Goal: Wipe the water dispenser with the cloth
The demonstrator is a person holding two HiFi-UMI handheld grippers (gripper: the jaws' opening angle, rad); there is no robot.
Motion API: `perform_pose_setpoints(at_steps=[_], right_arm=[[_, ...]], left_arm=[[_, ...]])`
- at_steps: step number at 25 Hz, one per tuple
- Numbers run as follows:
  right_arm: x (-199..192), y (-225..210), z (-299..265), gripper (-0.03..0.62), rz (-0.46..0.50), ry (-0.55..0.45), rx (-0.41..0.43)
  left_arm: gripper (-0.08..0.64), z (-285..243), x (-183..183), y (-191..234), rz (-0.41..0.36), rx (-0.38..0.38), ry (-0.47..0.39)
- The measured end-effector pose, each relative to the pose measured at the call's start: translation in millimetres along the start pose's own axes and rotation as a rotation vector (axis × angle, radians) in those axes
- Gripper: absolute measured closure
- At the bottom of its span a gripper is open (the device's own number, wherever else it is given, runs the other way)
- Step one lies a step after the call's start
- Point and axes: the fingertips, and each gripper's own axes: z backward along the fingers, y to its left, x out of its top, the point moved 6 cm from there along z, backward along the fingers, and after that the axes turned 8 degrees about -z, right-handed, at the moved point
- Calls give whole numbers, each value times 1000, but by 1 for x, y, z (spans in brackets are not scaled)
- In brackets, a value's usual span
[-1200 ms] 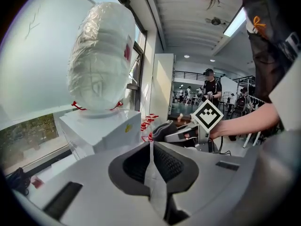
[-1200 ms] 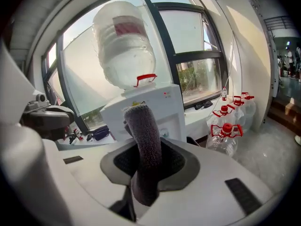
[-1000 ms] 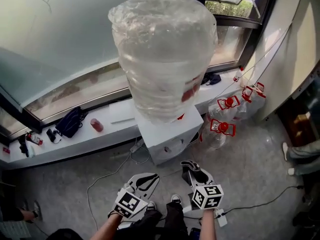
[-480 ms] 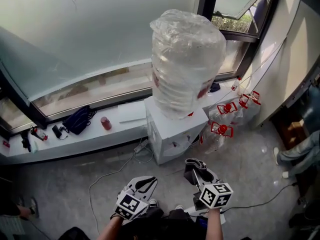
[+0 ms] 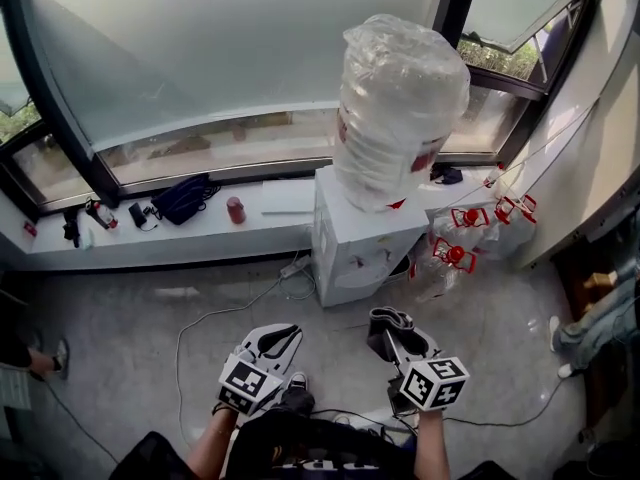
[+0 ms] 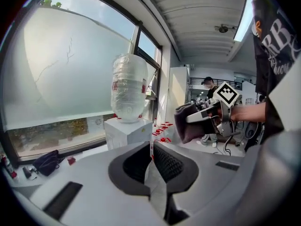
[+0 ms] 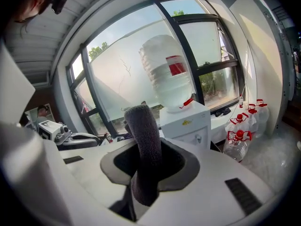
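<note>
Two small things, a dark bag [image 5: 185, 196] and a red cup [image 5: 236, 210], lie on the white window sill [image 5: 130, 243] under a wide frosted window [image 5: 230, 48]. Below is a grey floor [image 5: 120, 328] with a thin cable [image 5: 215, 318] on it. The left tongs [image 5: 272, 340] are pressed together and hold nothing.

The water dispenser [image 5: 358, 238], a white box carrying a big wrapped bottle [image 5: 400, 108], stands against the sill, well apart from both tongs. The right tongs [image 5: 392, 330] pinch the dark cloth [image 5: 380, 316], which sticks up past their tips. Empty bottles with red caps [image 5: 455, 253] stand right of the dispenser.

The dispenser's taps are too small to make out. A person's legs [image 5: 600, 313] are cut off at the right edge.

Compared with one second ago, the dispenser looks smaller and farther away, and more floor shows.
</note>
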Motion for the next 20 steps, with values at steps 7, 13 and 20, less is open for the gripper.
perform_pose_setpoints(at_steps=[7,13,20], right_arm=[[-25,-3,55,486,71,14,111],[-50,-4,102,486,87,11,206],[-79,5,150,486,73,-5,286]], left_arm=[[537,30,7,-83,53,113,-14],[537,57,15,-154,73,176,-38],[537,85,23,-213,47,204,-56]])
